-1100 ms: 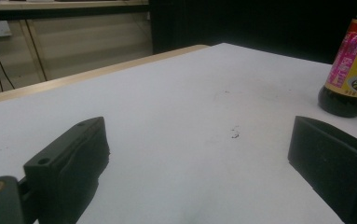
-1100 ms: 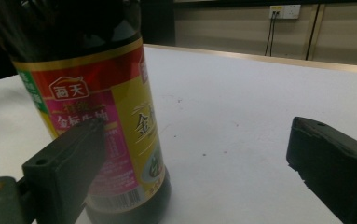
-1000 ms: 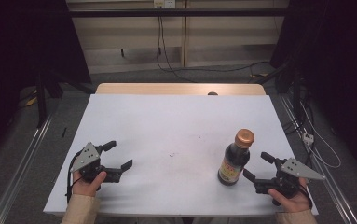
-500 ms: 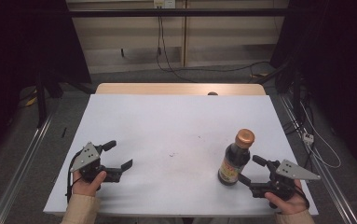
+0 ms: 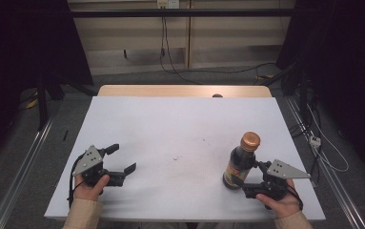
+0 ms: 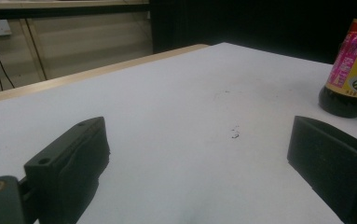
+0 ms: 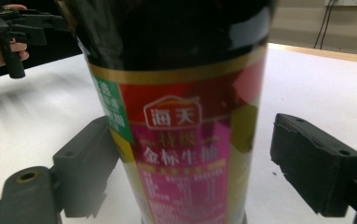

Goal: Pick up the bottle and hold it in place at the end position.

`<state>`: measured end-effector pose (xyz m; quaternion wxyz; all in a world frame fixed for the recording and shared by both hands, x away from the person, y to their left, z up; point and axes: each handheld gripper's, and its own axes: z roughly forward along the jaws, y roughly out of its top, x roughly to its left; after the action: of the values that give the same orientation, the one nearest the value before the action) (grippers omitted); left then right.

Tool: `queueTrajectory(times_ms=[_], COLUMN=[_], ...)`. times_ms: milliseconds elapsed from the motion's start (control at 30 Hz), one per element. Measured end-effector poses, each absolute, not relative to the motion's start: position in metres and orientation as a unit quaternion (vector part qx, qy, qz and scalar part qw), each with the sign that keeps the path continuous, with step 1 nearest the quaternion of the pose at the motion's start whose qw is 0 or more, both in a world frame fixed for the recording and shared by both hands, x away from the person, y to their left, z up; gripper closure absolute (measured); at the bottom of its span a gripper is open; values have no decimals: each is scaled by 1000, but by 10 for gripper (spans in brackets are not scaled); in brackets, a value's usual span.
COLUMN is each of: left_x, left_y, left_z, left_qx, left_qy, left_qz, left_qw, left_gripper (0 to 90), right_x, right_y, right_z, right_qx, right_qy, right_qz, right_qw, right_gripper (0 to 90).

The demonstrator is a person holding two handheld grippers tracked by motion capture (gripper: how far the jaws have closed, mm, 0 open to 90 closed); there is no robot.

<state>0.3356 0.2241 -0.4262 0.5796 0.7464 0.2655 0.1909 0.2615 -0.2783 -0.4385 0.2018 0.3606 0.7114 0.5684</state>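
At the lower right of the high view, the right gripper [image 5: 245, 180] hides the base of the upright, orange-capped dark soy sauce bottle [image 5: 239, 162] between its open jaws on the white worktop [image 5: 180, 129], while the left gripper [image 5: 121, 159] rests open at lower left.

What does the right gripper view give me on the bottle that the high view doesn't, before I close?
Right gripper view: the soy sauce bottle stands between the right gripper's open jaws, a gap beside the right-hand one; its red and pink label reads clearly. High view: the bottle's copper cap, the whole white table and the floor cables. Both show the upright bottle and the left gripper, open and far from it.
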Motion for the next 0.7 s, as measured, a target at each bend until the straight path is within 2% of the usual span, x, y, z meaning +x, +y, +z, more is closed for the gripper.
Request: queueTrajectory(times_ms=[167,700], left_x=[336,336], left_y=[224,223], left_z=[-427,-427], left_qx=[745,749], left_qy=[264,266], left_qz=[189,189], left_qw=[582,576], left_gripper=[49,50], right_x=[269,272], right_y=[-272,-270], right_z=[-437,-420], right_qx=[351,349], right_qy=[716,711], right_qz=[570,578], right_qw=[198,198], right_gripper=[187,181])
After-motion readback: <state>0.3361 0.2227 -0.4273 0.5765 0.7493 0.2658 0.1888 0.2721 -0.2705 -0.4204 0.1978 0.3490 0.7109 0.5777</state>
